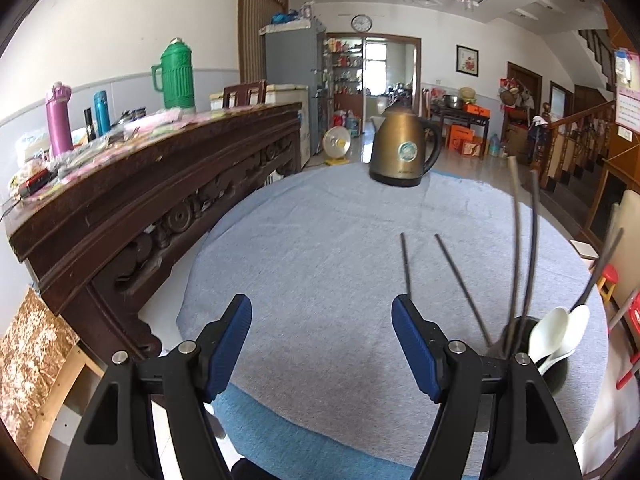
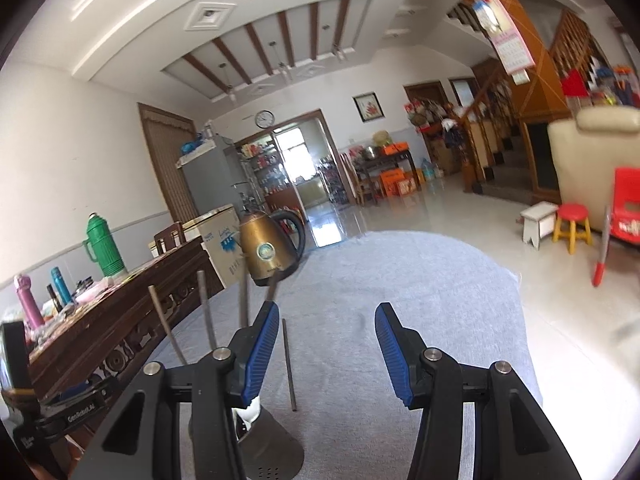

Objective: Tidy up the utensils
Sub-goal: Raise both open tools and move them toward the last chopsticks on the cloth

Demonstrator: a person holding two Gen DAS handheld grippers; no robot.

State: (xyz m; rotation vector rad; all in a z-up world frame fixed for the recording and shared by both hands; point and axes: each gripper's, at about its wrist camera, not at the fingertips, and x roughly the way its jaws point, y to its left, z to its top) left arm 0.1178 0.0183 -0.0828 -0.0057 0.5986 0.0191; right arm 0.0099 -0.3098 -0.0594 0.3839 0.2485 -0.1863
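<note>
Meanwhile, a dark utensil holder [image 1: 554,376] is standing on the grey-clothed surface [image 1: 320,248], carrying several upright chopsticks [image 1: 516,264] and two white spoons [image 1: 546,334]. Two more chopsticks [image 1: 462,284] are lying loose on the cloth just beside it. Both the left tongs [image 1: 322,346] and the right tongs [image 2: 326,354] are standing apart, gripping nothing. A bronze kettle [image 1: 402,152] is sitting at the far edge.

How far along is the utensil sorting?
Done: white spoons and several chopsticks stand in the holder. In hand: nothing; left gripper and right gripper are both open and empty. Left: two chopsticks still lie on the grey cloth.
</note>
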